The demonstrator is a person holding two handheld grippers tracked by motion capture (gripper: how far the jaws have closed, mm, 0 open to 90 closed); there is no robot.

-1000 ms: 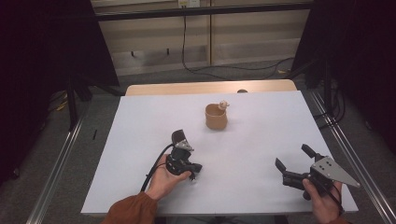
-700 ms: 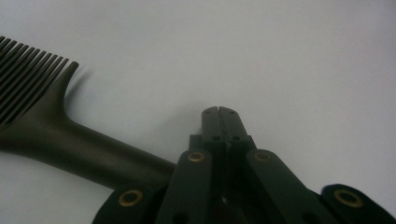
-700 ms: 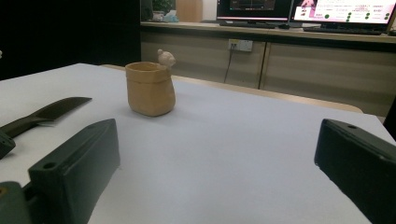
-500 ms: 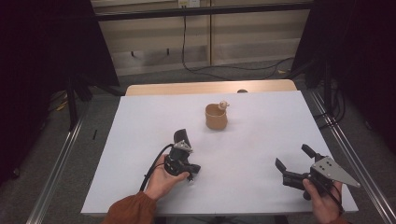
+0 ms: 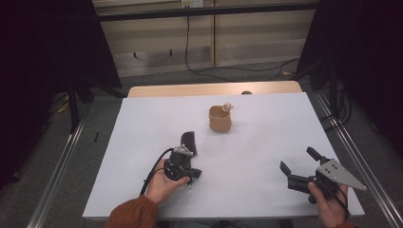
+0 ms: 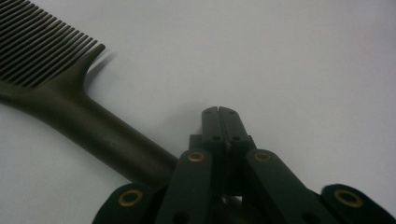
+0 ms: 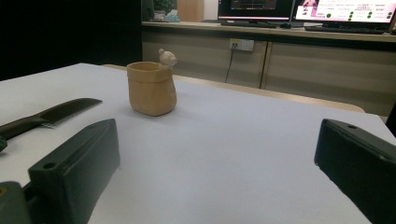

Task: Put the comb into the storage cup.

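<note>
A white-covered bench [image 5: 256, 156] is standing in a dim lab room, with dark curtains at both sides and cabinets and lit monitors along the far wall.

In the left gripper view, the left gripper [image 6: 218, 112] is showing its fingers [image 6: 211, 122] pressed together tip to tip with nothing between them. The comb [image 6: 70, 109] is lying flat on the bench just beside them, its handle running under the gripper's linkage and its teeth fanning away to the upper left. I cannot tell whether the handle is touching the gripper's body. The closed tips are probably resting beside the handle because the hand is lining up on the comb, or has just set it down; either way the fingers are not clamping it.

The comb is dark, almost black, with a thick rounded handle widening into a broad head of long, fine, closely spaced teeth. In the high view the comb [image 5: 188, 140] is sitting left of centre, just ahead of the left gripper [image 5: 183, 164], with the person's hand cupped beneath that gripper.

The right gripper [image 5: 297, 164] is waiting near the right front corner, well apart from the comb, its fingers [image 7: 79, 161] spread wide and holding nothing, seemingly kept ready.

Beyond, a small tan pot [image 5: 220, 118] is standing upright near the middle of the bench, a little pale figure perched on its rim; it looks like a likely holder for the comb.
</note>
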